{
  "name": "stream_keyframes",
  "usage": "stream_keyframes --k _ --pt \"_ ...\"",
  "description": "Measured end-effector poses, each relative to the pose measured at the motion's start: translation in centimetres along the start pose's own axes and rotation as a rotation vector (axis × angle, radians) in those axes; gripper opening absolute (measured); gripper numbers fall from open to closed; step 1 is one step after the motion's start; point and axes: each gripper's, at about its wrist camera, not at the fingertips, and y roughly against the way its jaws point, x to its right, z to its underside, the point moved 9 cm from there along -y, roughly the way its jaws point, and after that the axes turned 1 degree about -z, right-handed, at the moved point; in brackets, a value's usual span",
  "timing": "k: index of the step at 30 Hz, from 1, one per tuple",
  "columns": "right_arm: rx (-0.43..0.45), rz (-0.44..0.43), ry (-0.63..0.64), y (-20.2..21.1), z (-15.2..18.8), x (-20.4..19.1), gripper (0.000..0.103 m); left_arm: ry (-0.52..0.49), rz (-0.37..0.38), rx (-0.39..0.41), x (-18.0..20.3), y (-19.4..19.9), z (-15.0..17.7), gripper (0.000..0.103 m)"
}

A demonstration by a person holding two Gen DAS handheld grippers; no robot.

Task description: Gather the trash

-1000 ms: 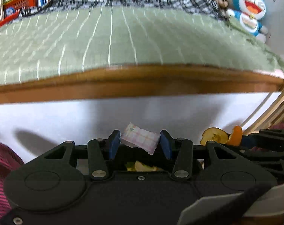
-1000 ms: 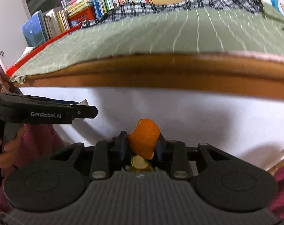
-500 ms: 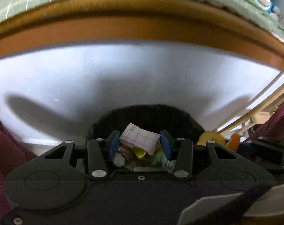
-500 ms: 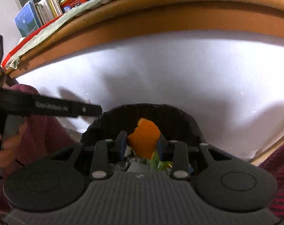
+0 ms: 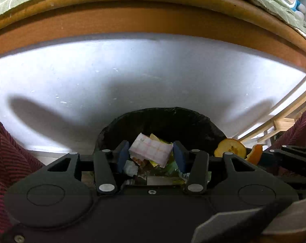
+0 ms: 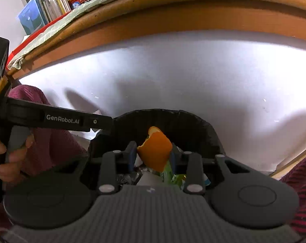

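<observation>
My left gripper [image 5: 151, 155] is shut on a folded pink checked paper [image 5: 150, 149], held over the open black-lined trash bin [image 5: 132, 121]. The bin holds several wrappers and scraps. My right gripper [image 6: 152, 157] is shut on a piece of orange peel [image 6: 155, 150], also above the bin [image 6: 193, 119]. In the left wrist view the right gripper's peel [image 5: 231, 149] shows at the bin's right rim. In the right wrist view the left gripper [image 6: 101, 122] reaches in from the left over the bin's rim, held by a hand [image 6: 13, 156].
A white panel [image 5: 142, 77] stands behind the bin, under a wooden table edge [image 5: 153, 18] with a green cloth. Books [image 6: 51, 6] line the far left. Wooden slats [image 5: 284, 119] are at the right. Dark red striped fabric [image 5: 3, 154] flanks both sides.
Both grippers have tipped downward and come over the bin, which was out of sight a second ago. The paper and the peel stay gripped.
</observation>
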Motion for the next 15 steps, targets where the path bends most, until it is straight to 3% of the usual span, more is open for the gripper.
stream_keyframes --k 3,7,8,11,15 --pt "0.002 0.000 0.004 0.10 0.01 0.17 0.043 0.003 -0.003 -0.002 -0.09 0.06 -0.09 0.052" --pt "0.011 -0.003 0.001 0.24 0.17 0.11 0.053 0.007 -0.005 -0.006 0.06 -0.14 0.02 0.056" --pt "0.012 -0.003 0.001 0.25 0.21 0.06 0.058 0.009 -0.005 -0.008 0.08 -0.20 0.00 0.060" --pt "0.012 -0.005 0.001 0.23 0.27 0.01 0.060 0.019 0.006 -0.009 0.17 -0.21 -0.12 0.074" --pt "0.009 -0.005 -0.002 0.17 0.34 0.02 0.063 0.025 0.024 -0.007 0.22 -0.14 -0.22 0.082"
